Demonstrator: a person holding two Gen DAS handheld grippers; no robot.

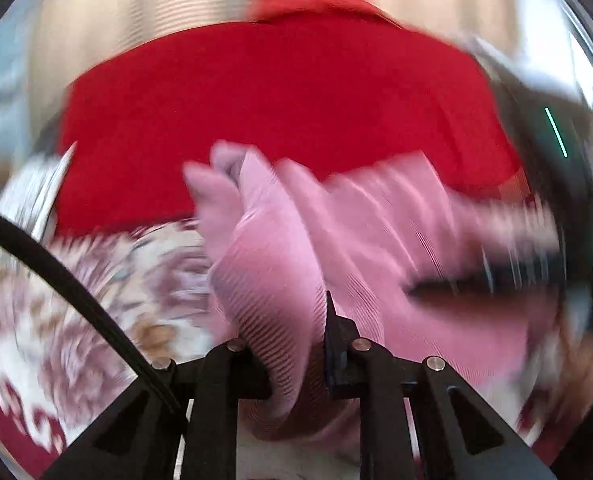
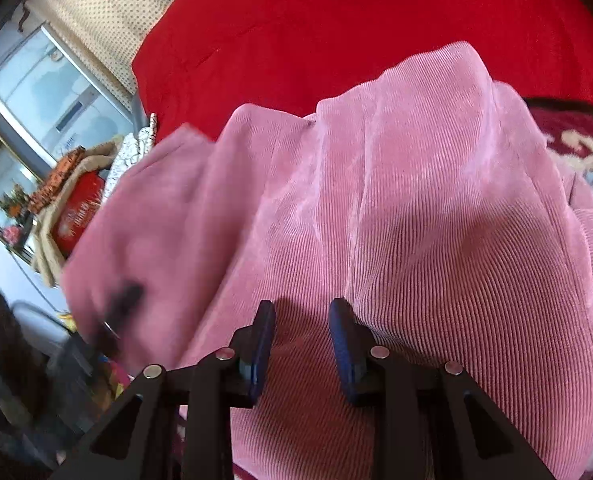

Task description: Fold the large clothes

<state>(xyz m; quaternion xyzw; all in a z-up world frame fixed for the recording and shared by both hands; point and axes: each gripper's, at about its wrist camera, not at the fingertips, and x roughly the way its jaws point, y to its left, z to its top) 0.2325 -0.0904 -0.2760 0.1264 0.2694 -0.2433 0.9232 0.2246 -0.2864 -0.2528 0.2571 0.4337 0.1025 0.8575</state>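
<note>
A pink ribbed garment lies bunched on a red cover. In the blurred left wrist view, a fold of the pink garment runs up between the jaws of my left gripper, which is shut on it. That fold hides the left finger. My right gripper hovers just over the garment's near part. Its blue pads stand apart with only flat cloth and shadow showing below the gap. In the right wrist view, a dark blur at the garment's left edge is likely my left gripper.
A cream and maroon patterned fabric lies under the garment, and shows again as patterned fabric at the right edge. A window and a pile with a red box stand at the left. A dark device is at the right.
</note>
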